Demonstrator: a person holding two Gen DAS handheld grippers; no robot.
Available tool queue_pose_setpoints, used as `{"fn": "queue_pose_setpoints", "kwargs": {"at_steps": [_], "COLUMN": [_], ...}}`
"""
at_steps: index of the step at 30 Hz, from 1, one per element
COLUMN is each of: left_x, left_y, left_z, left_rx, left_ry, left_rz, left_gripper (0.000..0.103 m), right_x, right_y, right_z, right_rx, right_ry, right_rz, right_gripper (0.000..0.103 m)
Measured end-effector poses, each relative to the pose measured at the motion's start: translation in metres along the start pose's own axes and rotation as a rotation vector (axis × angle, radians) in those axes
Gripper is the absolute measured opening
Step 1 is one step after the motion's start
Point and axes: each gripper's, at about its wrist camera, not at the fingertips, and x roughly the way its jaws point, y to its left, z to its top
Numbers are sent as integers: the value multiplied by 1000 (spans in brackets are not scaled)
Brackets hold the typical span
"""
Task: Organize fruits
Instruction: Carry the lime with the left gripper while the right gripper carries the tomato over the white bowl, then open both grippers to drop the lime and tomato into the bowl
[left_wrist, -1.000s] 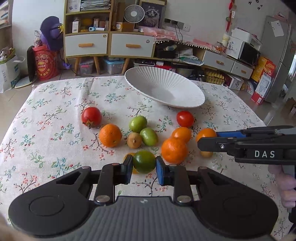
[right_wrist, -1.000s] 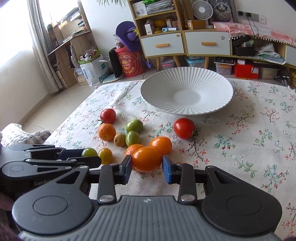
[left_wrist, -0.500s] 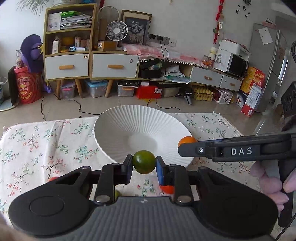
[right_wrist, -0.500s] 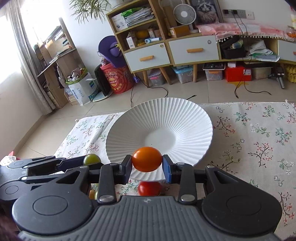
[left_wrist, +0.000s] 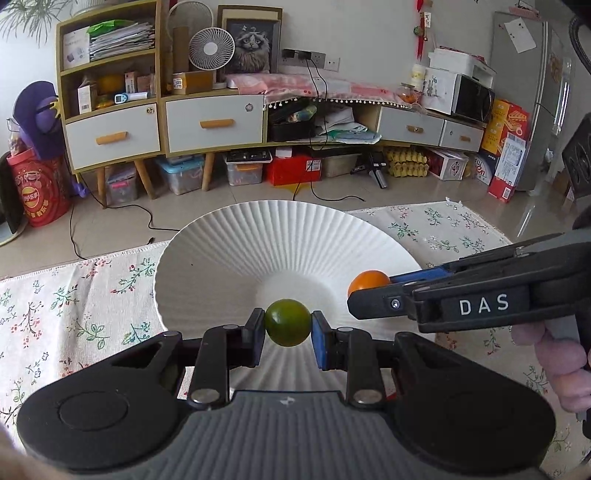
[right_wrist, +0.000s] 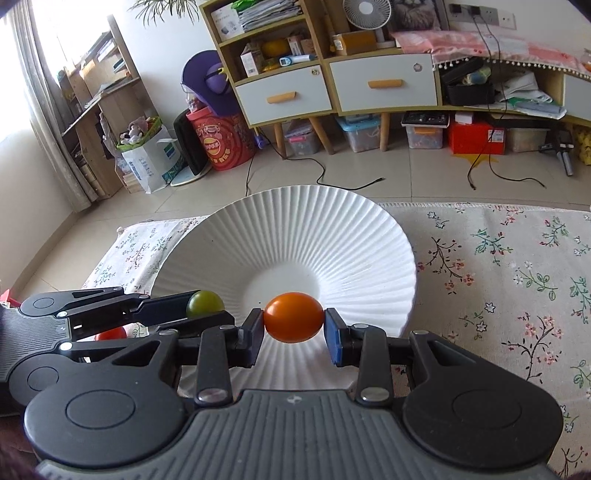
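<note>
A white ribbed bowl (left_wrist: 236, 251) (right_wrist: 332, 229) stands on the floral tablecloth. My left gripper (left_wrist: 288, 325) is shut on a small green fruit (left_wrist: 288, 322) and holds it above the near part of the bowl. My right gripper (right_wrist: 293, 319) is shut on an orange fruit (right_wrist: 293, 316), likewise above the bowl's near side. Each gripper shows in the other's view: the right one (left_wrist: 360, 291) comes in from the right with the orange fruit (left_wrist: 367, 281), the left one (right_wrist: 210, 308) from the left with the green fruit (right_wrist: 205, 302).
A red fruit (right_wrist: 110, 333) peeks out below the left gripper on the cloth. The floral tablecloth (right_wrist: 498, 266) stretches right of the bowl. Beyond the table's far edge are floor, cables and a low cabinet (left_wrist: 207, 122). A gloved hand (left_wrist: 554, 350) grips the right tool.
Both grippers rose from the fruit cluster with their fruits and moved forward over the bowl, which now looks larger and closer. The loose fruits dropped out of sight beneath them.
</note>
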Motion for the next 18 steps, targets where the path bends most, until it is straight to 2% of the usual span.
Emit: {"fn": "queue_pose_setpoints", "kwargs": {"at_steps": [16,18], "left_x": [4,3], "left_y": [4,2], "left_z": [3,4], "left_rx": [-2,4], "left_ry": [8,6], "left_rz": [17,21], "left_gripper": [20,22], "right_x": [-1,-4], "right_y": [3,3], "right_z": [3,5], "right_rx": [-3,0], "right_ry": [7,-2], "right_rz": [25,28], "right_gripper": [33,36]}}
